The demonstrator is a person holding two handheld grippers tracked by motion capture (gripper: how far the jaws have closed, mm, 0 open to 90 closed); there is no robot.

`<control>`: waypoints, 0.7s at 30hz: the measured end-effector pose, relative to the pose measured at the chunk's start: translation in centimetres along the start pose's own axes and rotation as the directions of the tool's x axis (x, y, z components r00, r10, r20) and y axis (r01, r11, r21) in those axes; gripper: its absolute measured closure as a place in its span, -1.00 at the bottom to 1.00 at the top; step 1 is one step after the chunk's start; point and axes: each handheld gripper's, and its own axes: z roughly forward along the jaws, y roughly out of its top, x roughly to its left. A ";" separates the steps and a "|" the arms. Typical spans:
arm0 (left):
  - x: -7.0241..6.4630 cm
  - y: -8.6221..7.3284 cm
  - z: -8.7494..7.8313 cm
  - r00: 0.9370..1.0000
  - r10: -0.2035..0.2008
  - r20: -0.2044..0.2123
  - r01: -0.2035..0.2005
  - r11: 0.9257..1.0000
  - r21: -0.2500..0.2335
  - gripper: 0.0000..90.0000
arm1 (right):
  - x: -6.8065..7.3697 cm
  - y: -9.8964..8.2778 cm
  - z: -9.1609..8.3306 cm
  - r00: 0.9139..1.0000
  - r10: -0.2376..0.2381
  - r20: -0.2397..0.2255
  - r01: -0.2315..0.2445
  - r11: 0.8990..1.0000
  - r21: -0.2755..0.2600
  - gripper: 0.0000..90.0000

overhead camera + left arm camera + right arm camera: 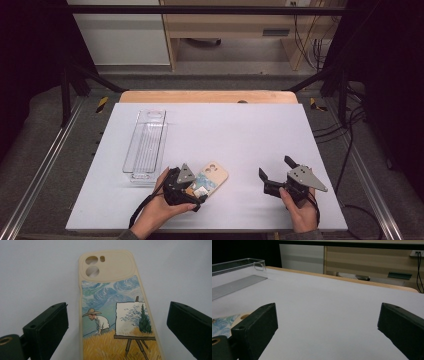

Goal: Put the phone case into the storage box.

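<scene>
the room behind is dim, with a pale wooden cabinet at the back wall, some cables on its right side, and grey floor around a metal frame. the surface is a white sheet on a wooden top, and the wood shows as a strip at the far edge. on the left part of the surface lies a long clear plastic tray, with its long side pointing away from the person. just right of the near end of the tray, a phone case lies flat with its painted side up, a man in a straw hat and an easel. the left hand-held gripper is over the near end of the case, with the jaws wide on both sides of it, apart from it. the right hand-held gripper is well apart to the right, above bare surface, also with the jaws wide and holding nothing.
</scene>
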 end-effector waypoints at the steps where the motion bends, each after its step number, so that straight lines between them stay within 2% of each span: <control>1: -0.1 0.0 0.2 1.000 -0.002 0.000 0.002 1.000 0.003 -0.92 | 0.0 0.0 0.0 1.000 0.000 0.000 0.000 1.000 0.000 -0.93; 8: -0.1 -0.1 0.8 1.000 -0.001 -0.006 0.001 0.999 0.037 -0.92 | 0.0 0.0 0.0 1.000 0.003 -0.002 -0.003 1.000 0.003 -0.93; 21: -0.2 -0.2 1.5 1.000 -0.003 0.005 0.003 0.999 0.053 -0.92 | 0.0 -0.1 0.1 1.000 0.007 -0.011 -0.007 1.000 0.009 -0.94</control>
